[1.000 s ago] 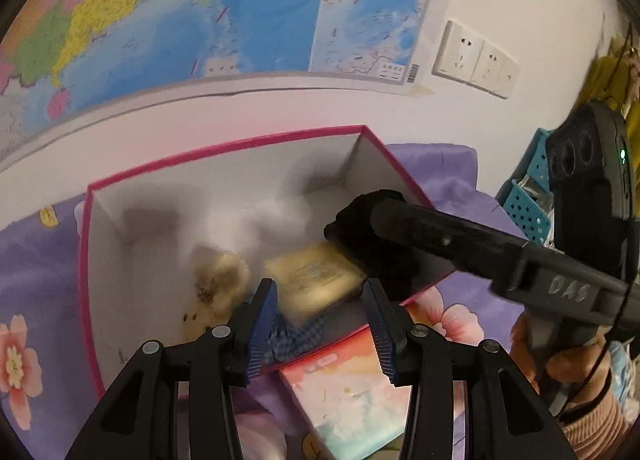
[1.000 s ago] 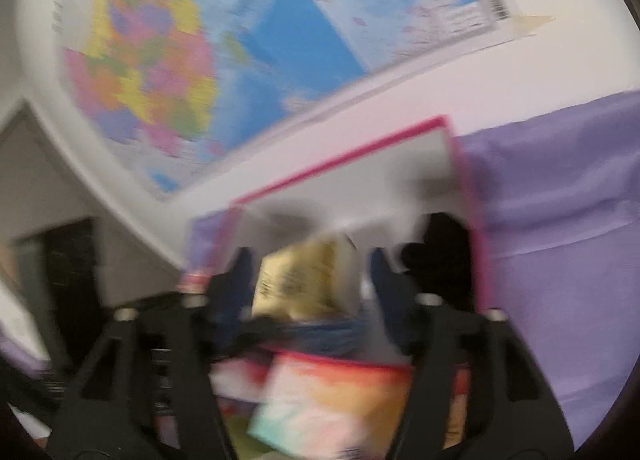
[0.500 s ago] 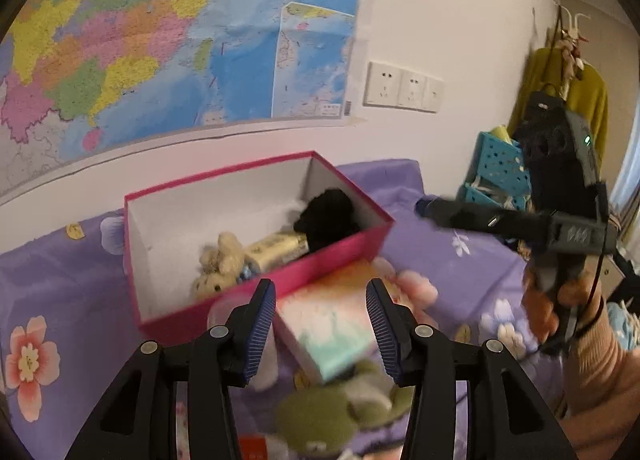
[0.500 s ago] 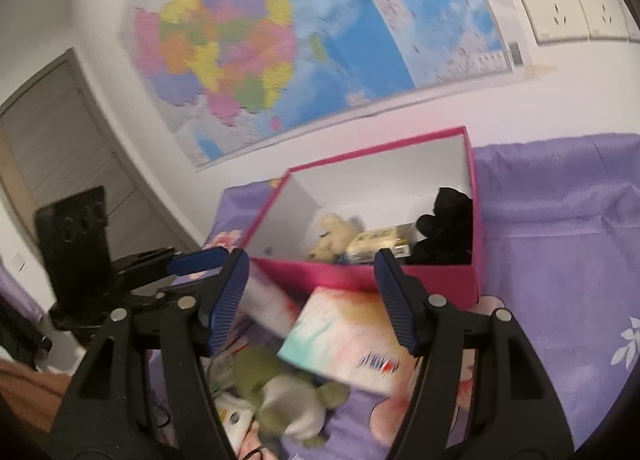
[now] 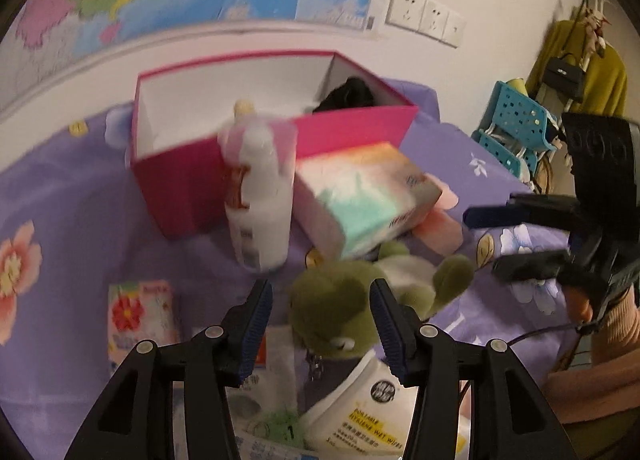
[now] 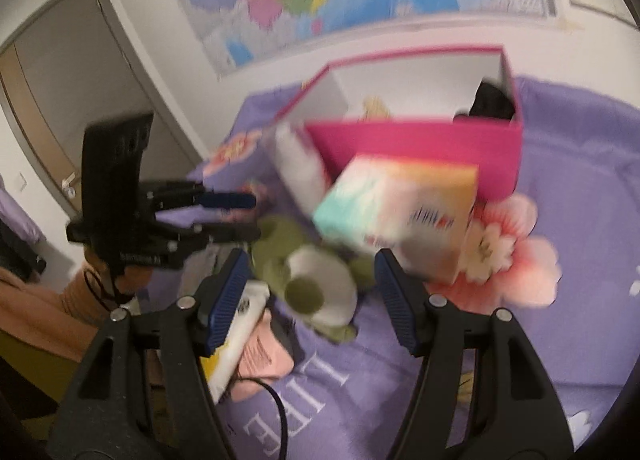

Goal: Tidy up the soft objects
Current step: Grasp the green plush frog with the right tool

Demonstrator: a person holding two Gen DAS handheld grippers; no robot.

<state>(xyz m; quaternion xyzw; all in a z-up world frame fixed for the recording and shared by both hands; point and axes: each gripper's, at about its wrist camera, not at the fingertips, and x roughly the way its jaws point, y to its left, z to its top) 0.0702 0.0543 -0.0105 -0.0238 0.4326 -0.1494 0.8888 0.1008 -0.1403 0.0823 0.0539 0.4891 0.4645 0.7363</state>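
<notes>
Both tongs hang empty over the bed's clutter: the left tongs (image 5: 320, 324), jaws just widening, frame the green plush frog (image 5: 340, 312), likely next for the pink box (image 5: 352, 128); right tongs (image 6: 310, 296) gape half-open.

The white wet-wipes pack (image 5: 360, 408) at the near edge of the bed reads "PORTABLE HYGIENE WET WIPES" on a yellow band. A green-and-white packet (image 5: 280, 430) beside it bears the numeral "1". The purple floral bedspread (image 6: 580, 196) carries large white letters reading "LIFE" near its front edge. Print on the tissue box (image 6: 404, 216) is too blurred to read.
</notes>
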